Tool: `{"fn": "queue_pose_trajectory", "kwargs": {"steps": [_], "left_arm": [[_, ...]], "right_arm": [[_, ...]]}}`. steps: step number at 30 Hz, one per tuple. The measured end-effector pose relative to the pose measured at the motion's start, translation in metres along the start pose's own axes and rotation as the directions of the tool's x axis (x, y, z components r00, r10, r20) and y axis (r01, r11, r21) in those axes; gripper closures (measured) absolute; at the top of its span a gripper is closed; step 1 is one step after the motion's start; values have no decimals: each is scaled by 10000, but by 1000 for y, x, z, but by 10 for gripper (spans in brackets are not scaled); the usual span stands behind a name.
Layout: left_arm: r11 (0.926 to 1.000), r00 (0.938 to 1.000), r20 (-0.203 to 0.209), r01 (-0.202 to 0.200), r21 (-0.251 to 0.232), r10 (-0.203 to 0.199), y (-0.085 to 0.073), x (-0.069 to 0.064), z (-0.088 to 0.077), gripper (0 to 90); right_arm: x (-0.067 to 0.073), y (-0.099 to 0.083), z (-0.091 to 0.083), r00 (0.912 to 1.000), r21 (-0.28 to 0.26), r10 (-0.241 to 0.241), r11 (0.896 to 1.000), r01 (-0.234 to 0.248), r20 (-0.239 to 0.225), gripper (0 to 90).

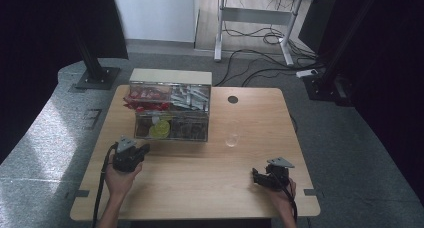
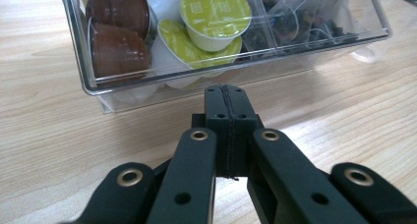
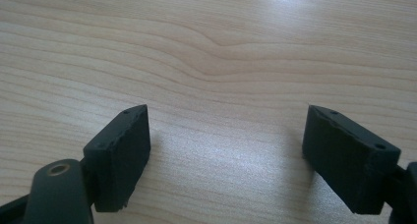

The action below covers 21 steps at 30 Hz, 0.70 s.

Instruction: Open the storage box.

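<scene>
Clear organizer box (image 1: 172,113) of capsules and sachets stands at the counter's (image 1: 200,188) far left; just before its near corner, the left gripper (image 2: 226,103) has its jaws pressed together on nothing, while the right gripper (image 3: 226,150) rests well apart, jaws spread wide, empty.

Brown pods (image 2: 118,37), lime-lidded pods (image 2: 215,10), pale woodgrain table (image 2: 44,135).

Surface: light wooden table (image 1: 200,183), rounded corners, standing on grey carpet | Far left of centre: clear plastic organiser box (image 1: 171,113) with compartments of capsules and sachets | Just right of the box: small clear glass (image 1: 232,139) | Far centre: round dark cable hole (image 1: 232,99) in the tabletop
</scene>
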State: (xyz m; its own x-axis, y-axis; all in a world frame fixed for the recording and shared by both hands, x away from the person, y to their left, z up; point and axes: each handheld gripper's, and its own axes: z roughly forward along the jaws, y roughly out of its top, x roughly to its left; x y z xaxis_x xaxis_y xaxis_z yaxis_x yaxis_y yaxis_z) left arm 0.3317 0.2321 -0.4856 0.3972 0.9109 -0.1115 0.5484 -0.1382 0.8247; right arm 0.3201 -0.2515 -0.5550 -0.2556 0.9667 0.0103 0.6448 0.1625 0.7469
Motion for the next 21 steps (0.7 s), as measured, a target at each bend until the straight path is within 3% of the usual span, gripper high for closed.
{"fn": "queue_pose_trajectory", "kwargs": {"steps": [21], "left_arm": [[9978, 9995, 79, 286, 601, -291, 2, 16, 29, 900]], "right_arm": [[0, 0, 0, 10000, 4, 57, 10000, -57, 60, 187]]}}
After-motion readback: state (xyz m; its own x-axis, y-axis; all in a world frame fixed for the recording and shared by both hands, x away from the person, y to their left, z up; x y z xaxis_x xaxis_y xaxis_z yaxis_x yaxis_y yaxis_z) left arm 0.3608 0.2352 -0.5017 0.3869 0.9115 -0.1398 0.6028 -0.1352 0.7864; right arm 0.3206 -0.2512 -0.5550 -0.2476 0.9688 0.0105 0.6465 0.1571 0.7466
